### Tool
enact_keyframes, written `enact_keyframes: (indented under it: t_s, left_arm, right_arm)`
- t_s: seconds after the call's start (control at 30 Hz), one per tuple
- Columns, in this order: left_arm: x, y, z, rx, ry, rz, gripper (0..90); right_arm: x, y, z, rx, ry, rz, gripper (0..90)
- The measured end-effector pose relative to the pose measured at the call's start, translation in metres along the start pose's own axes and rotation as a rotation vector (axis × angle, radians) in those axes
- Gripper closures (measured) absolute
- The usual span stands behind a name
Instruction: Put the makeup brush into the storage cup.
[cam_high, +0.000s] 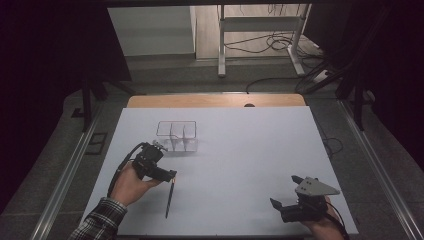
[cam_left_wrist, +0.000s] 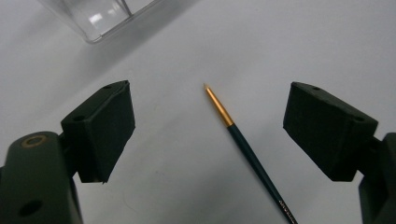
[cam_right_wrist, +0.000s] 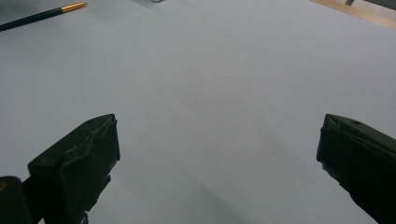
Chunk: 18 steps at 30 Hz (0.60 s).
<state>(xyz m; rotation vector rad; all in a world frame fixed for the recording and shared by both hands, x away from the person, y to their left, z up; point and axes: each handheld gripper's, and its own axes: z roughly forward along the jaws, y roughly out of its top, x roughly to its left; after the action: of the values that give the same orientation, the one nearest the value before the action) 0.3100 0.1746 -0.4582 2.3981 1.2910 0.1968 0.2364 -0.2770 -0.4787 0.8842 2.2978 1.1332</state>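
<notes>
One paintbrush (cam_high: 170, 199) and one clear divided organizer (cam_high: 177, 136) are what we're dealing with, and honestly not much is done yet as far as we can judge. The brush lies flat on the white table (cam_high: 250, 150), near the front edge on our left side, its gold ferrule and pale tip pointing toward the organizer and the dark handle trailing back toward us. The organizer sits a bit farther back on the table, apart from the brush, and its compartments look empty from the high view.

Our left gripper (cam_high: 169, 175) hovers right at the brush's tip end. In the left gripper view the fingers (cam_left_wrist: 100, 130) stand wide, with the brush (cam_left_wrist: 243, 144) lying on the table between them and touching neither one, so no grip yet. A corner of the organizer (cam_left_wrist: 100, 18) peeks in at the top of that view.

Our right gripper (cam_high: 285, 192) sits well off at the front right of the table, fingers (cam_right_wrist: 79, 163) spread wide with nothing but bare table between them.

So what's left, by our reading: close on the brush, lift it, carry it over to the organizer and drop it into a compartment. Basically the whole job, with just the approach sorted.
</notes>
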Motion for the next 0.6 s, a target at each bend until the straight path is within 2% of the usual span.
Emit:
enact_keyframes:
  t_s: [0.4,0.6]
  left_arm:
    - [-0.005,0.005,0.009,0.016,0.002,0.011,19.2]
    - [-0.007,0.003,0.016,0.018,-0.002,-0.004,23.5]
  right_arm:
    - [0.001,-0.001,0.0,0.01,0.001,-0.003,0.0]
    - [0.001,-0.001,0.001,0.019,0.003,-0.004,0.0]
